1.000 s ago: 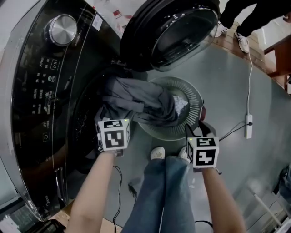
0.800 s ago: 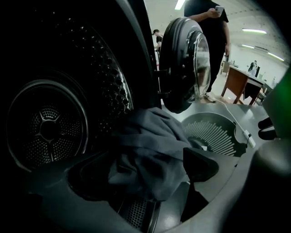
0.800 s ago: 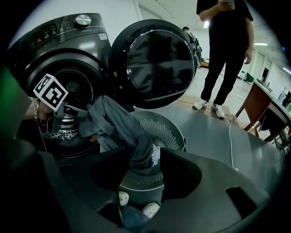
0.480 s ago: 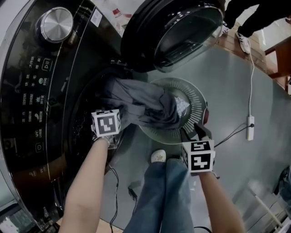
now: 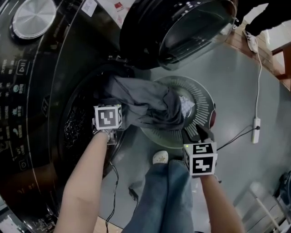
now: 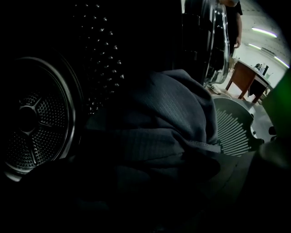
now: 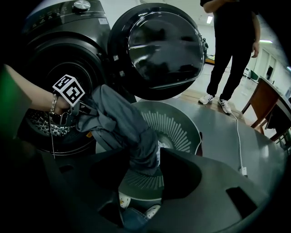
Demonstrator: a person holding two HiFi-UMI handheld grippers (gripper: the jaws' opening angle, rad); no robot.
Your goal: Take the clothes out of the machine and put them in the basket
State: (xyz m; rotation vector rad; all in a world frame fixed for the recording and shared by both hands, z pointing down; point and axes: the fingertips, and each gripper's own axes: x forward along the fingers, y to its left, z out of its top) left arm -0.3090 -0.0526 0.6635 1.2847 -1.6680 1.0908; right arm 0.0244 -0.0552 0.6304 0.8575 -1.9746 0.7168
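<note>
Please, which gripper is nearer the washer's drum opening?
Left: the left gripper, jaws just opening on the grey garment, is at the drum opening; the right gripper is by the basket rim.

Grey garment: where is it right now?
Head view, centre: the grey garment drapes from the washing machine's drum opening at left into the round basket at right.

No readable words, brands or numbers anywhere. Only small pale symbols down the control panel (image 5: 18, 86) of the washing machine (image 5: 41, 173), left side of the head view, one near the upper left resembling a play-pause sign. Print on the white sticker (image 5: 89, 5) at the top edge too small to read.
</note>
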